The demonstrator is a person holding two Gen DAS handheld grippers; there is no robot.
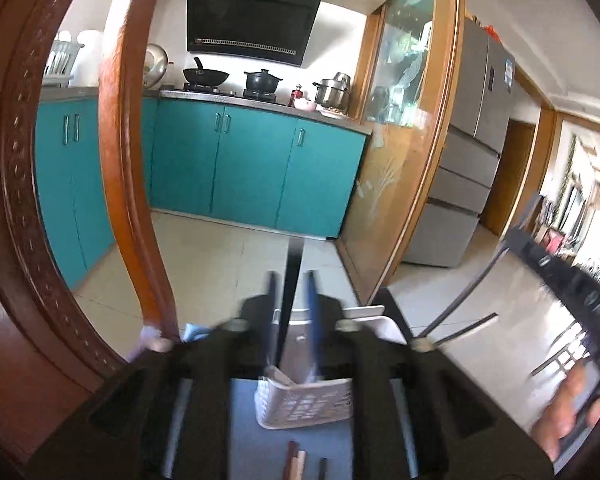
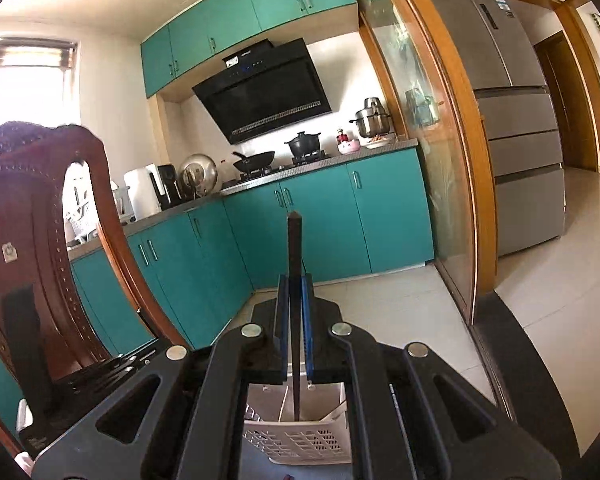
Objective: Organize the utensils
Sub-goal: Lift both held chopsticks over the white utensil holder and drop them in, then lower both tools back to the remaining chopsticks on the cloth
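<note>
In the left wrist view my left gripper (image 1: 292, 308) has its blue pads (image 1: 311, 312) a little apart. A dark chopstick (image 1: 293, 276) stands between them with a thin gap on each side. Its lower end reaches down into the white slotted basket (image 1: 304, 406), which stands on a blue mat (image 1: 240, 416). In the right wrist view my right gripper (image 2: 295, 312) is shut on another dark chopstick (image 2: 295, 252). That chopstick is upright, with its tip down inside the same basket (image 2: 300, 440). A hand (image 1: 568, 412) and the right gripper's black body (image 1: 560, 300) show at the right edge.
A carved wooden chair back (image 1: 124, 168) rises close on the left; it also shows as the chair (image 2: 32, 240). Short wooden and dark pieces (image 1: 294, 460) lie on the mat in front of the basket. Two thin dark sticks (image 1: 460, 300) slant at the right. Teal cabinets (image 2: 320, 220) and a fridge (image 2: 520, 120) stand behind.
</note>
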